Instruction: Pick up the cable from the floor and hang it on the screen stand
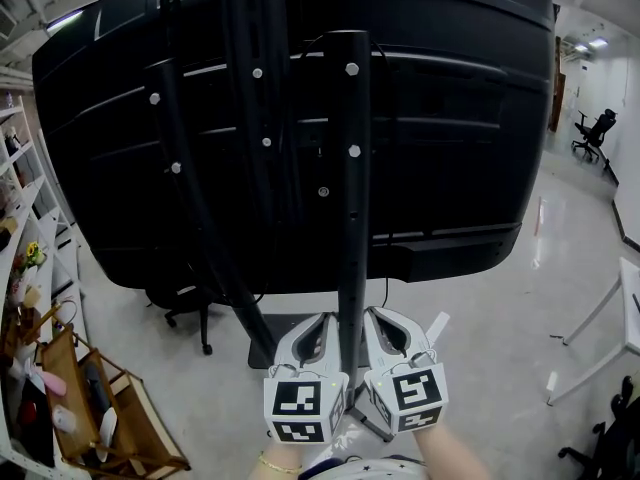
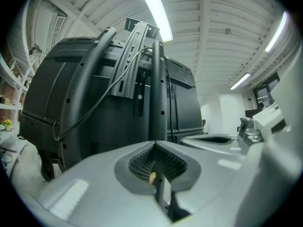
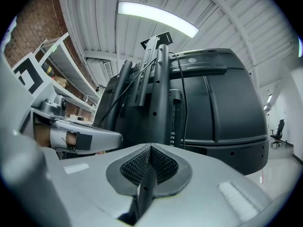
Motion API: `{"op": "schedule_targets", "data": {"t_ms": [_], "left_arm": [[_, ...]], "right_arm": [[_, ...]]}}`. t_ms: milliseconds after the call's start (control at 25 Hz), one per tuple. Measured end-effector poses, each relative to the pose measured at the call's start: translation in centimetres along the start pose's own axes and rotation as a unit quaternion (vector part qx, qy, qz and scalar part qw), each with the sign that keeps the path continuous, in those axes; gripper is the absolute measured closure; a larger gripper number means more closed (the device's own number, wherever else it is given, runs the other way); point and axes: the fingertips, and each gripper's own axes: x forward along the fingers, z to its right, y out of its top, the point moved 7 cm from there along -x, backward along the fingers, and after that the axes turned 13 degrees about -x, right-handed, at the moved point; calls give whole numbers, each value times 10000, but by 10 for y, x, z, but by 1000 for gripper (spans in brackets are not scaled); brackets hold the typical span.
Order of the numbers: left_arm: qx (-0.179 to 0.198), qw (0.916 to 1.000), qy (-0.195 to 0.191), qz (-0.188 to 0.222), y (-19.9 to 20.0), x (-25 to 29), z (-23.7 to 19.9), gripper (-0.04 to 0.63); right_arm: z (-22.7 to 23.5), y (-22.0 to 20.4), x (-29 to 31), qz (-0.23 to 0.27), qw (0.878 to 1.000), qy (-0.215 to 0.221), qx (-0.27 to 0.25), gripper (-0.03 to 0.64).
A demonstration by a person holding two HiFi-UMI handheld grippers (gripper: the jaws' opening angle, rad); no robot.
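Left gripper point(image 2: 155, 148) and right gripper point(image 3: 150, 150) both clenched, empty. Thin grey cable point(image 2: 101, 97) draped from top of black tubular screen stand point(image 2: 158, 89): probably light, limp (pinch mid-span).

Ahead of us, the large black screen back point(image 1: 450, 118) and its black metal stand posts point(image 1: 352, 218) blocked passage; pale glossy floor point(image 1: 480, 368) lay open rightward, a wooden crate point(image 1: 150, 438) crowded our left.

Thin cable point(image 2: 102, 97) apparently draped over black screen stand point(image 2: 157, 93).
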Motion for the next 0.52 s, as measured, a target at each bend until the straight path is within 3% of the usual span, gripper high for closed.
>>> {"op": "schedule_targets", "data": {"t_ms": [520], "left_arm": [[-143,9999,26,-22,0,-7,-1,588]], "right_arm": [[-4,6,-4,76,9999,68,-79,618]]}}
